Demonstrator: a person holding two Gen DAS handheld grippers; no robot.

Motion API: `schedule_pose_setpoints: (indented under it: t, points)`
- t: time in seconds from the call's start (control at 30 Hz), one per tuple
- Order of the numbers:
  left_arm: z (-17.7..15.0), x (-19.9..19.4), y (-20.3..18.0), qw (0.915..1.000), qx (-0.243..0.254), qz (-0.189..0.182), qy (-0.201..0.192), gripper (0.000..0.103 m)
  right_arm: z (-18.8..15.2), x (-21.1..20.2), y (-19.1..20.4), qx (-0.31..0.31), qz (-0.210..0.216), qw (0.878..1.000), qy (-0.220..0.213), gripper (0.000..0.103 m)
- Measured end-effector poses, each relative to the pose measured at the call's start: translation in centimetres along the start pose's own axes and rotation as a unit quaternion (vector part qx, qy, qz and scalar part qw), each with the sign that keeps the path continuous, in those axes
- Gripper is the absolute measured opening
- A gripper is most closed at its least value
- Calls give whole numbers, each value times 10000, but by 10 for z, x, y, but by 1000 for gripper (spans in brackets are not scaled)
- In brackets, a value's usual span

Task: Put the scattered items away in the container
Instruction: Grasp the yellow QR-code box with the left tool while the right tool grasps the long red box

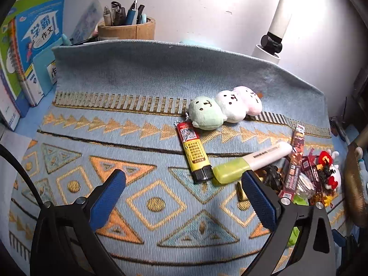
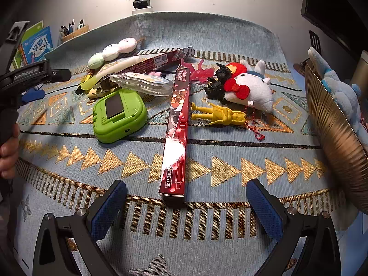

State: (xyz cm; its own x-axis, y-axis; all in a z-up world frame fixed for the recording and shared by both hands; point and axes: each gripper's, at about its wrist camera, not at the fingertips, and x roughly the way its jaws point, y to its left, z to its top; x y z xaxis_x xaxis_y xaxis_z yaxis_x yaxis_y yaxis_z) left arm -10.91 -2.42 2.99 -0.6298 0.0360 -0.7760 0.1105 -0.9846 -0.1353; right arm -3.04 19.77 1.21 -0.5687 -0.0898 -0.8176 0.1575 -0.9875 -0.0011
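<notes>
Red box lies just ahead of the empty, wide-spread right gripper.

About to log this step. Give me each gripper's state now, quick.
Left gripper: open, holding nothing, above the patterned cloth.
Right gripper: open wide, empty, the long red box just ahead.

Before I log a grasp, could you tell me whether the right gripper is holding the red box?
No, the right gripper stands open, and the red box lies free on the cloth.

Left gripper fingers spread, right gripper fingers spread, both empty
</notes>
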Motion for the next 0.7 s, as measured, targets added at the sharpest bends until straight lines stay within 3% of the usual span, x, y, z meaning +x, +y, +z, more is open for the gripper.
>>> schedule_pose_setpoints:
  t: [0.03, 0.07, 0.2, 0.3, 0.37, 0.43, 0.57, 0.7]
  points:
    - [4, 9, -2, 10000, 11, 15, 26, 84, 0, 0, 0, -2, -2, 10000, 6, 103]
    - [7, 17, -3, 10000, 16, 18, 77, 81, 0, 0, 0, -2, -2, 10000, 5, 103]
    - [8, 34, -5, 9999, 27, -10, 144, 81, 1, -1, 0, -10, 0, 10000, 1, 103]
    - [1, 34, -14, 9993, 287, 224, 44, 76, 1, -1, 1, -4, -4, 10000, 6, 103]
    - [-3, 31, -21, 9979, 514, 379, -45, 42, 1, -1, 1, -2, -8, 10000, 7, 103]
    - [-4, 28, -21, 9983, 526, 249, -33, 22, 1, -1, 1, -2, -8, 10000, 4, 103]
    - [-12, 9, -7, 9996, 250, -70, 64, 20, 2, 0, 2, -64, 31, 10000, 63, 103]
    - [-42, -37, 21, 9990, 174, -387, 102, 20, 5, 1, 0, -265, 154, 9993, 196, 103]
